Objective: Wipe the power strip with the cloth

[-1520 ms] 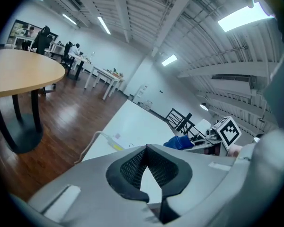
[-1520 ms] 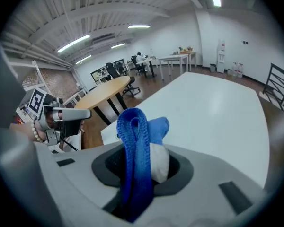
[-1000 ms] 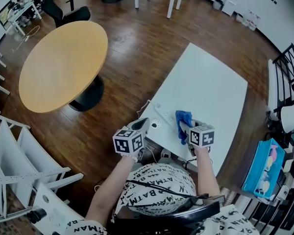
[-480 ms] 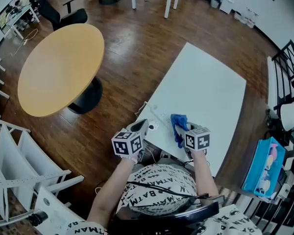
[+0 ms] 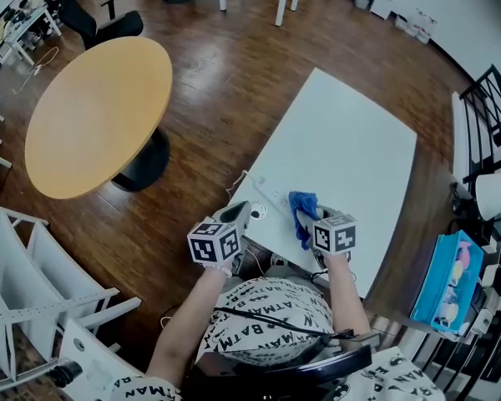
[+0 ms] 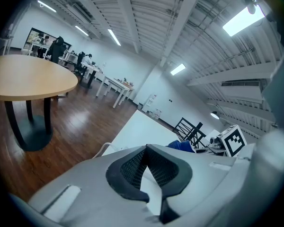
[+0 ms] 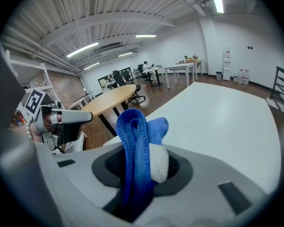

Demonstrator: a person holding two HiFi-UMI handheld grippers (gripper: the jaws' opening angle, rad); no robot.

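Office space with a wood floor [image 5: 225, 82], a round wooden table [image 5: 96, 115] off to one side and a white table [image 5: 351, 149] right in front of the person. On the white table, close to its near corner, there's a white power strip [image 5: 270, 195] lying flat, with its cord trailing off the edge.

Right hand-held gripper [image 5: 311, 221] is clamped on a blue cloth [image 5: 301, 210]. In the right gripper view the cloth is bunched up and folded between the jaws and sticks up well past them. From the head view the cloth sits at the end of the power strip nearest the person. Can't really tell if it's pressed onto the strip or just over it.

Left hand-held gripper [image 5: 242, 214] is just beside the near table edge, close to the strip's cord end. Its jaws are a little apart with nothing between them, just white table showing through the gap.
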